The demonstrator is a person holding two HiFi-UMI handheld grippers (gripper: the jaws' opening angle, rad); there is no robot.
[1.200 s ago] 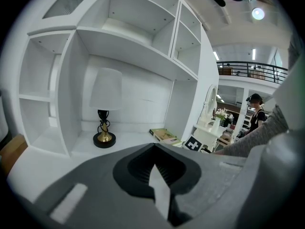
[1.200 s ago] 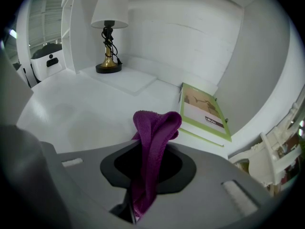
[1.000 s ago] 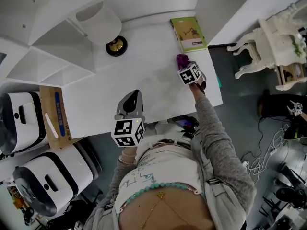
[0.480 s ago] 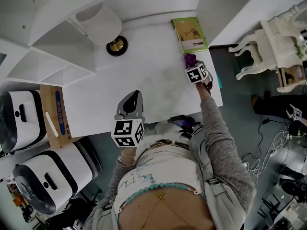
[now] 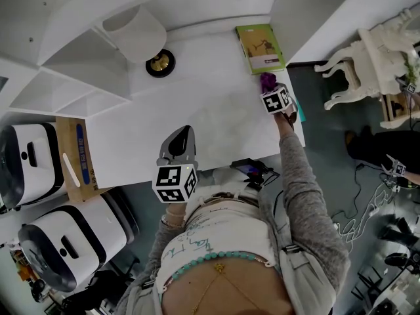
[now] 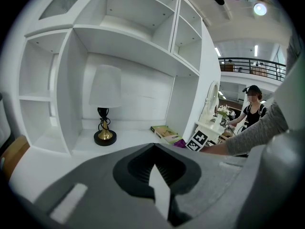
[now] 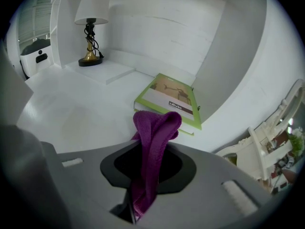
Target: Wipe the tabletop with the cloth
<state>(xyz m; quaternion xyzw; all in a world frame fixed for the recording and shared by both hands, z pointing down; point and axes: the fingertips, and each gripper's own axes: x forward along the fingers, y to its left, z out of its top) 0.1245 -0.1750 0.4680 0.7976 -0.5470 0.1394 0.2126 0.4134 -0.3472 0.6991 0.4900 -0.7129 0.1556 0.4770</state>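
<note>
A purple cloth [image 7: 153,147] is bunched up and pinched in my right gripper [image 7: 143,194], which is shut on it. In the head view the cloth [image 5: 267,81] pokes out ahead of the right gripper [image 5: 270,90] at the right edge of the white tabletop [image 5: 197,120], just below a green book [image 5: 260,47]. My left gripper [image 5: 178,146] hovers over the tabletop's near edge with its jaws shut and nothing between them [image 6: 159,194].
A lamp with a white shade and brass base [image 5: 159,62] stands at the back of the desk under white shelving [image 5: 72,64]. White machines [image 5: 33,169] and a cardboard box [image 5: 73,159] sit to the left. A white ornate chair [image 5: 374,58] is to the right.
My right gripper has carried the cloth to the right and slightly farther away, toward the desk's right edge near the book. The left gripper has stayed put.
</note>
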